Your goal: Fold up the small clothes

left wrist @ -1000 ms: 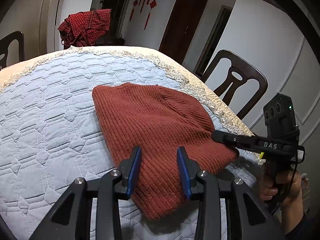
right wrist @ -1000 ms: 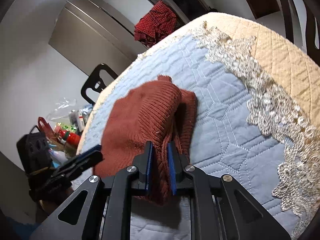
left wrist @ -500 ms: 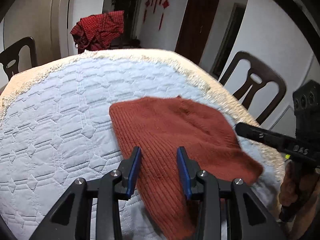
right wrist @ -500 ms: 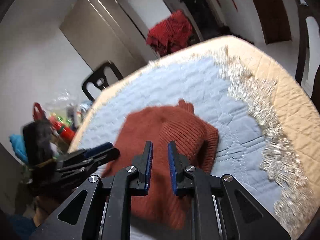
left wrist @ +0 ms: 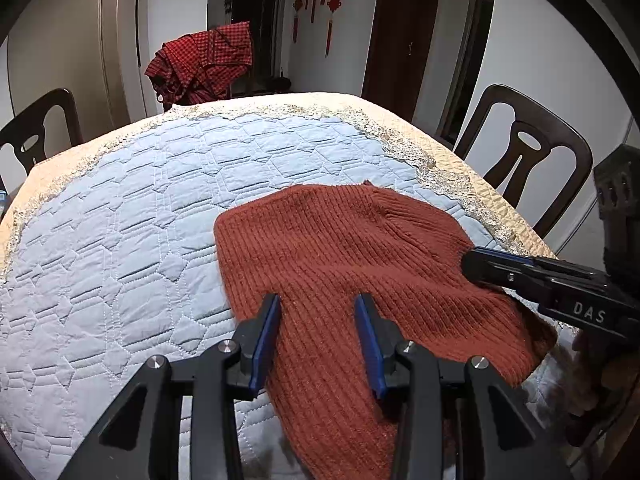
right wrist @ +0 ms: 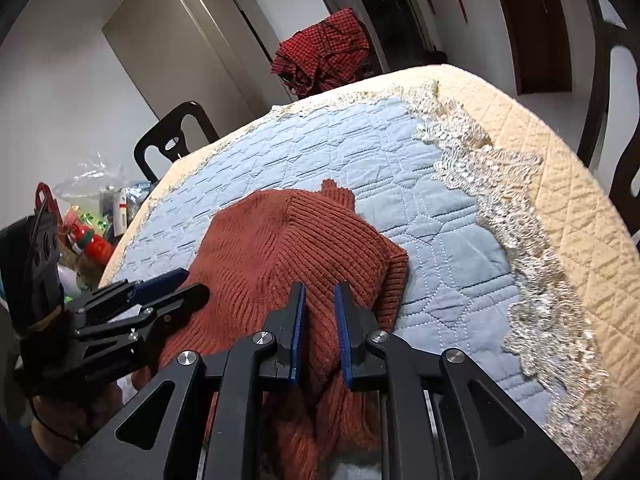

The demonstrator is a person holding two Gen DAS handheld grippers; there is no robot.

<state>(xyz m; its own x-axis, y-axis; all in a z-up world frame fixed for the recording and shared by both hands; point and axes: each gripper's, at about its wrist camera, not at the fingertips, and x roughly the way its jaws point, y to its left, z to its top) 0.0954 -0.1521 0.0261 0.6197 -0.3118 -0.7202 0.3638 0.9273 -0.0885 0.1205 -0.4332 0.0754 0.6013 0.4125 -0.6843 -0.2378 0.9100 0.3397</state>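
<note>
In the left wrist view, a dark chair [left wrist: 38,128] stands at the left edge and a red checked garment [left wrist: 202,62] hangs over a chair beyond the table's far edge, upper left of centre. The blue quilted table cover [left wrist: 120,220] fills the left and middle of the frame. The rust-red knit garment [left wrist: 340,256] lies on it right of centre, reaching down to the bottom edge. The left gripper [left wrist: 318,312] sits at bottom centre, jaws partly apart with the knit running between them; whether its pads press the fabric cannot be told. At the right edge the right gripper [left wrist: 480,262] meets the garment's right side. In the right wrist view, the left gripper [right wrist: 176,286] enters from the lower left over the garment's [right wrist: 288,240] left part. The right gripper [right wrist: 320,304] at bottom centre has its jaws drawn close on a raised ridge of the knit. The lace border [right wrist: 520,240] runs down the right.
</note>
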